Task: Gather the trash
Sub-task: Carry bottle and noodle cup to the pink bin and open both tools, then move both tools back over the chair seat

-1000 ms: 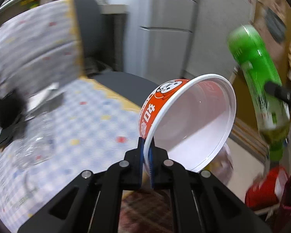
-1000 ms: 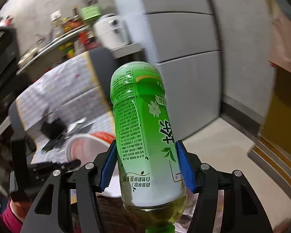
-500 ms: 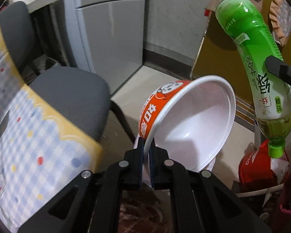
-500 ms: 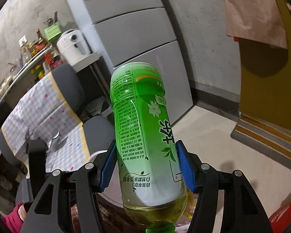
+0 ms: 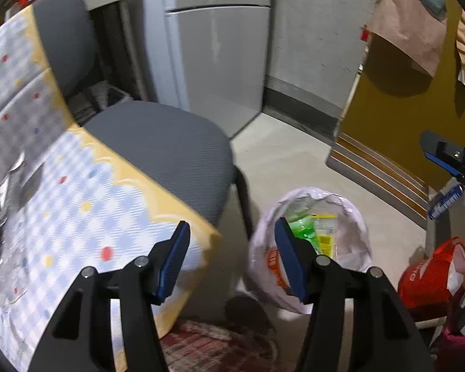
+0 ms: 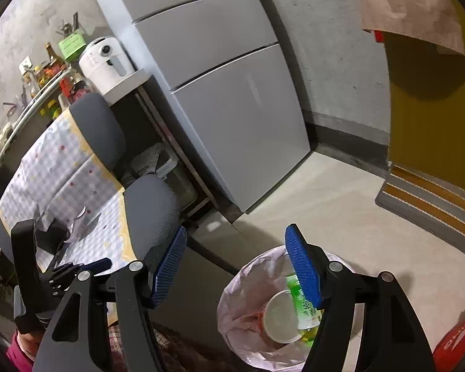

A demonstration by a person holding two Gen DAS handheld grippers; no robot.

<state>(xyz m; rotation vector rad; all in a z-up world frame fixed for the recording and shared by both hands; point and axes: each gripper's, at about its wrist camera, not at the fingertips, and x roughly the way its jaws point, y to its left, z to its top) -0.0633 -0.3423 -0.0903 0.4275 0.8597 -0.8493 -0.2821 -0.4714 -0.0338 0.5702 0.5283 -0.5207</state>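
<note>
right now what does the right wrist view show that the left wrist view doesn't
Only the right wrist view shows the white appliance on a shelf beside the fridge, the bottles along the wall, and the noodle cup seen from above inside the trash bag.

Only the left wrist view shows the yellow wrapper in the bag and the red bag's full shape.

Both show the grey chair, the checked tablecloth, the fridge, the green bottle in the bag, and each hand-held gripper open and empty.
</note>
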